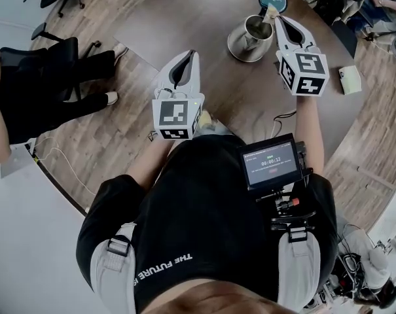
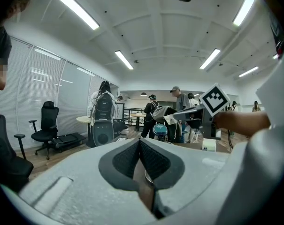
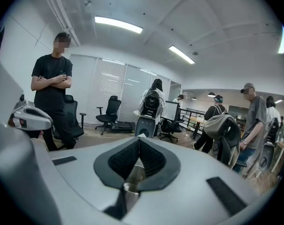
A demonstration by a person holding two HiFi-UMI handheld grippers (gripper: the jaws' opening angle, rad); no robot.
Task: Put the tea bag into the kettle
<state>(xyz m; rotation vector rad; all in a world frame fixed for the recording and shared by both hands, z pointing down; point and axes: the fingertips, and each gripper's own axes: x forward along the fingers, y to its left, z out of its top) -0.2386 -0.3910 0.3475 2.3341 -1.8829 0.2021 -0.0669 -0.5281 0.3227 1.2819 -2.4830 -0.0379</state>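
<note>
The right tool (image 1: 279,21) is pinching the tea bag (image 1: 271,13) at its tips, holding it just over the open mouth of the steel kettle (image 1: 253,34) on the tabletop (image 1: 198,18). The bag is looking light, limp and easily torn, so I'd be gripping its top edge gently. The left tool (image 1: 192,56) is hanging closed and empty, well apart from the kettle.
</note>
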